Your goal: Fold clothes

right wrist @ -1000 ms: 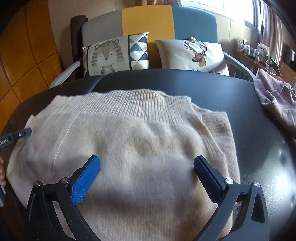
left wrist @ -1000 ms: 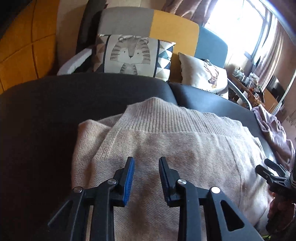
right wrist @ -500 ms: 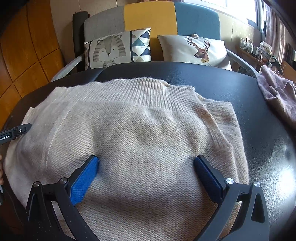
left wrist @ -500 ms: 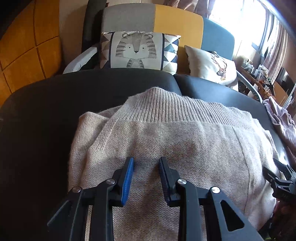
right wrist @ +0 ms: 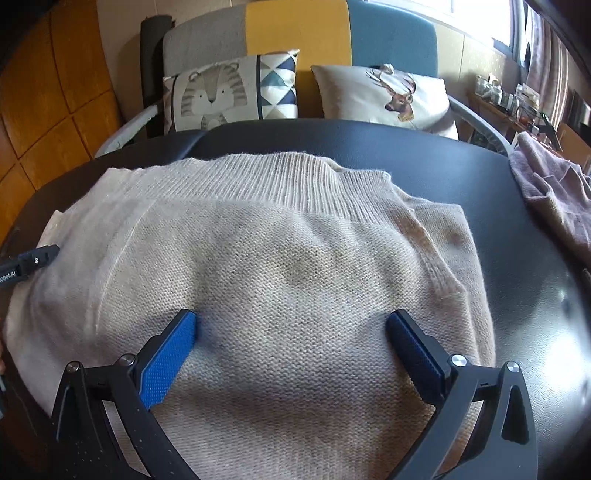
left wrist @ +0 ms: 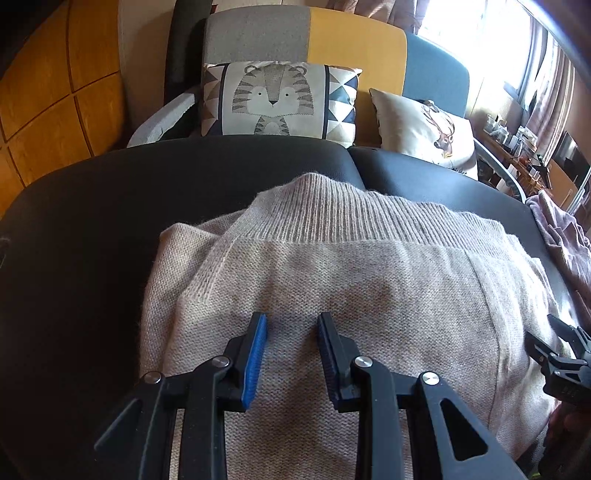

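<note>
Both tongs hang over the beige sweater (right wrist: 280, 280), spread across the dark worktop (left wrist: 92, 229) with its ribbed band farthest away; left tongs (left wrist: 291, 325) narrowly parted, right tongs (right wrist: 291, 325) gaping wide, both empty and equally near.

Beige knit sweater (right wrist: 280, 266) on a black table (right wrist: 517, 229) — mauve garment (right wrist: 554, 192) alongside; grey, yellow and blue sofa (right wrist: 299, 33); tiger-print cushion (left wrist: 273, 99) — triangles at its edges; deer-print cushion (right wrist: 384, 96).
</note>
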`<state>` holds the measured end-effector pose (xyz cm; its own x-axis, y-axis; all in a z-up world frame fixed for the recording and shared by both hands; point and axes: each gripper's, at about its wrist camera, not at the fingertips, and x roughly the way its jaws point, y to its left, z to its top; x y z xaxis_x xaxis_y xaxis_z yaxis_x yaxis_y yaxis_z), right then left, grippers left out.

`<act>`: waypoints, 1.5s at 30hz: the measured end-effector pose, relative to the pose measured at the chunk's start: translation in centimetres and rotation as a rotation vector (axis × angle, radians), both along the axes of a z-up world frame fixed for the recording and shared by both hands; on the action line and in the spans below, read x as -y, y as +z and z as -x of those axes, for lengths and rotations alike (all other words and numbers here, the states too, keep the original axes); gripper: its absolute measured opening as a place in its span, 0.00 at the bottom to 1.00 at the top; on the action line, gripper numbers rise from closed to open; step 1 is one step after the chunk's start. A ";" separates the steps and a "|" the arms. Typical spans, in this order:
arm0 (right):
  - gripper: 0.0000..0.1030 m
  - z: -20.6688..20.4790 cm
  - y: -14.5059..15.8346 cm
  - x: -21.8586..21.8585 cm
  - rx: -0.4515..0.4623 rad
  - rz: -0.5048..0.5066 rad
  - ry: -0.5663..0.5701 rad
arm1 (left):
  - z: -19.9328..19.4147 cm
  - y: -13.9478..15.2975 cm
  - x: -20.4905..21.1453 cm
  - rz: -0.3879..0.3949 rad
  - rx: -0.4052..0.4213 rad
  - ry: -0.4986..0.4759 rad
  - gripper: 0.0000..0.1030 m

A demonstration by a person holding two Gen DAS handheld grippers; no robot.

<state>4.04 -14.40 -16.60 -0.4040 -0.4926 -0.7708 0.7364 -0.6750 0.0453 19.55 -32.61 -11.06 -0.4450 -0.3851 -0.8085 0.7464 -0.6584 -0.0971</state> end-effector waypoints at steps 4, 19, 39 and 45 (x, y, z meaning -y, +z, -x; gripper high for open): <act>1.00 0.0 0.0 0.0 -0.005 0.003 0.006 | 0.0 -0.1 0.0 0.004 0.003 -0.001 0.28; 1.00 2.0 2.8 1.5 -0.007 0.021 -0.037 | 0.4 0.6 1.9 0.024 0.007 0.021 0.28; 1.00 3.5 1.8 5.6 0.058 -0.018 0.026 | 2.0 -0.2 2.5 0.006 -0.010 -0.006 0.29; 1.00 3.8 0.6 5.1 0.070 0.005 0.046 | 1.5 -0.5 2.6 0.007 -0.043 -0.013 0.33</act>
